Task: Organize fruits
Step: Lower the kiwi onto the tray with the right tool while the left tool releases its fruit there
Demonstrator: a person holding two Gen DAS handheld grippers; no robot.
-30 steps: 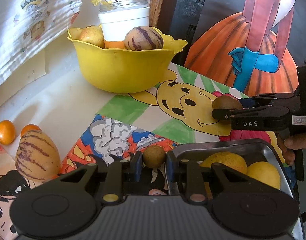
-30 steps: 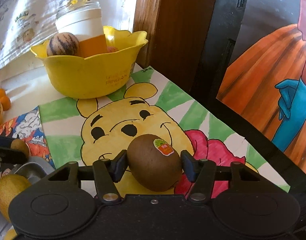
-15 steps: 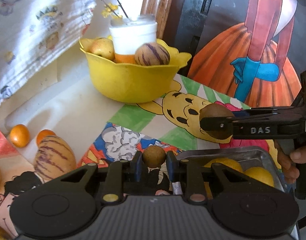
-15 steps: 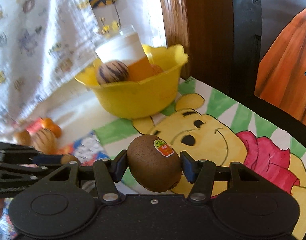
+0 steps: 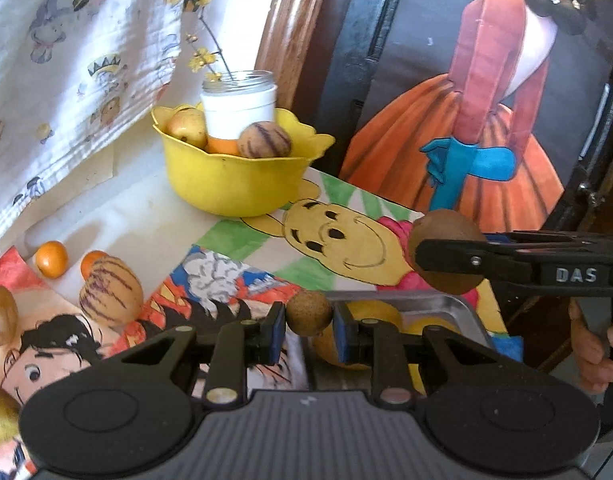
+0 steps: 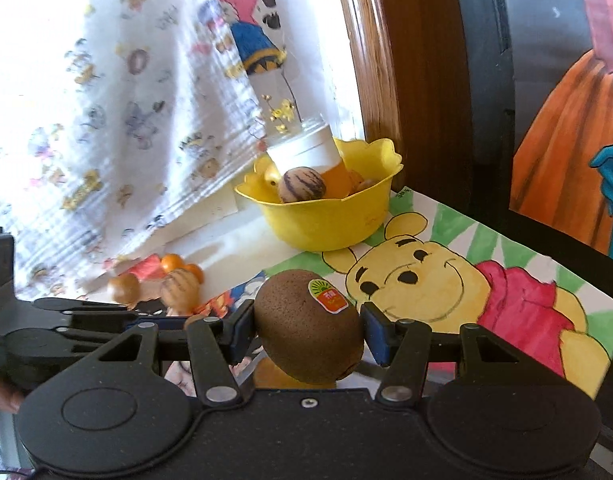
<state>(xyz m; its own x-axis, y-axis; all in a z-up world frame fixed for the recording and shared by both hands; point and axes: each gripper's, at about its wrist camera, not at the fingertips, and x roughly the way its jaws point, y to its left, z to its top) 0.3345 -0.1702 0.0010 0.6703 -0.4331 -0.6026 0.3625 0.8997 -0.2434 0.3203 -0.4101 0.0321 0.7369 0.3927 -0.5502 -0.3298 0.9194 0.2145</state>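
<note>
Kiwi [image 6: 309,327], stickered, is clamped in the right gripper [image 6: 308,330] above the worktop [image 5: 106,216]; the left gripper [image 5: 308,330] pinches a small round brown fruit [image 5: 308,313]. A yellow bowl [image 5: 234,184] stands behind.

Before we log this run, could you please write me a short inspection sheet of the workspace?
Surface: table covered with cartoon drawings; bear drawing beside the bowl.
Job's things: yellow bowl holds a striped fruit, an apple and a white jar; metal tray holds yellow fruit; loose striped fruit and small oranges lie on the table.
Clutter: nothing seen.
Grippers: left hand-held gripper shut on a small brown fruit; right hand-held gripper shut on a kiwi with sticker.
Cables: nothing seen.
Surroundings: printed cloth, wooden frame, painted figure.
</note>
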